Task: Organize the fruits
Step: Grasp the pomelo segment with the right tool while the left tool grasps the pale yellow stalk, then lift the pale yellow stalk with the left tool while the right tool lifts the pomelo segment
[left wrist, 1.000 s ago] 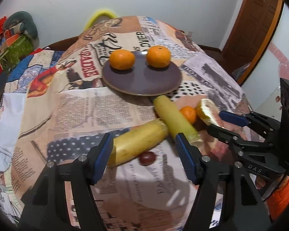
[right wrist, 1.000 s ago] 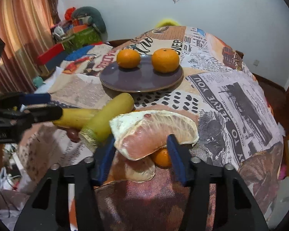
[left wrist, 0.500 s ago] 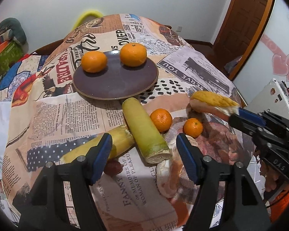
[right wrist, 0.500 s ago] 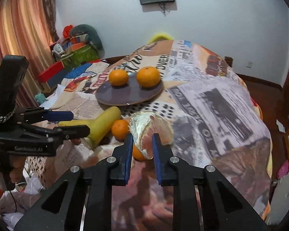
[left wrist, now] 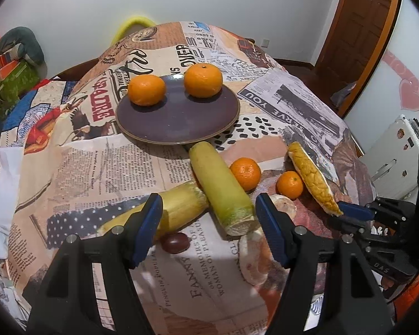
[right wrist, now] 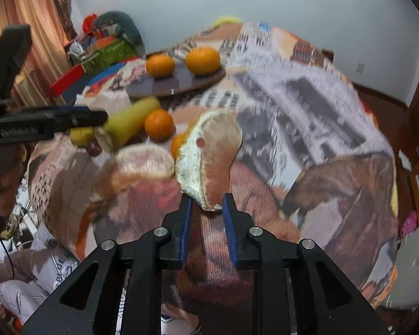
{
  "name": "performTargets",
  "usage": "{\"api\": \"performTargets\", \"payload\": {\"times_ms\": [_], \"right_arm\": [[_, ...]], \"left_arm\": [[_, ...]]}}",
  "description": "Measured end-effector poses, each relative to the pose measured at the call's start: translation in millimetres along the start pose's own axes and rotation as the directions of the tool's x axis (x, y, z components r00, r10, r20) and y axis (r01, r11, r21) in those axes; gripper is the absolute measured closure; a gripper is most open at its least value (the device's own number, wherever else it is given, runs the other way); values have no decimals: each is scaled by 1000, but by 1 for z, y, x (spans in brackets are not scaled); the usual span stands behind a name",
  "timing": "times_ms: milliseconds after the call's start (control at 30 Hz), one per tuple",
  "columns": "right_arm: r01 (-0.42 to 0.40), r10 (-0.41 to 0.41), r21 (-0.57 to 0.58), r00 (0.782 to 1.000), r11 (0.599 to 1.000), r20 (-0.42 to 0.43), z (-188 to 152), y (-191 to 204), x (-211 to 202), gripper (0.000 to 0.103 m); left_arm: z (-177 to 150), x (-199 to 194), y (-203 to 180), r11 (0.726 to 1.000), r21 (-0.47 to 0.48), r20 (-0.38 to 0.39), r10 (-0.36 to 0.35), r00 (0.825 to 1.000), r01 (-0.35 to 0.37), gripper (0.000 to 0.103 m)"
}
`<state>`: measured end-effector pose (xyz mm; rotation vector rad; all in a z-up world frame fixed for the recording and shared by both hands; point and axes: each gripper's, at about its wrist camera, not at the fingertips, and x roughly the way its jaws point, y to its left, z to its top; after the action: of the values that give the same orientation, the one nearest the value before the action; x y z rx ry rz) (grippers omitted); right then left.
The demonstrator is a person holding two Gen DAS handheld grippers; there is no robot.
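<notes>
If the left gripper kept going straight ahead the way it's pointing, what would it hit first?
Most likely the cut end of the green-yellow sugarcane stalk, which lies between the open left gripper fingers' line of travel. The small dark grape sits just below that line, though depth is hard to judge through the fisheye.

my right claw (right wrist: 206,217) closed on the pomelo wedge (right wrist: 209,156) | wedge lifted off the counter, now tipped upright | two small mandarins (left wrist: 245,173) uncovered | second pomelo piece (right wrist: 137,170) left behind
</notes>
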<state>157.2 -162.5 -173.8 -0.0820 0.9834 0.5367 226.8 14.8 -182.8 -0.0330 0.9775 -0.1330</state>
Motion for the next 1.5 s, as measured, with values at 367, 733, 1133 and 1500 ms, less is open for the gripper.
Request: {"api": "performTargets", "payload": {"times_ms": [367, 733, 1133, 1500], "right_arm": [[-24, 22, 31, 999, 999, 49, 12, -4, -15, 46], [-14, 13, 84, 1000, 996, 21, 33, -10, 18, 44], [5, -7, 62, 999, 998, 38, 34, -7, 24, 44], [28, -29, 52, 999, 998, 23, 26, -12, 20, 44]], "left_arm": [[-18, 2, 42, 999, 35, -39, 42, 998, -41, 34], [-11, 43, 43, 997, 58, -81, 57, 995, -53, 21], [2, 22, 85, 991, -127, 7, 39, 999, -37, 64], [-10, 20, 82, 995, -22, -15, 94, 995, -94, 57]]}}
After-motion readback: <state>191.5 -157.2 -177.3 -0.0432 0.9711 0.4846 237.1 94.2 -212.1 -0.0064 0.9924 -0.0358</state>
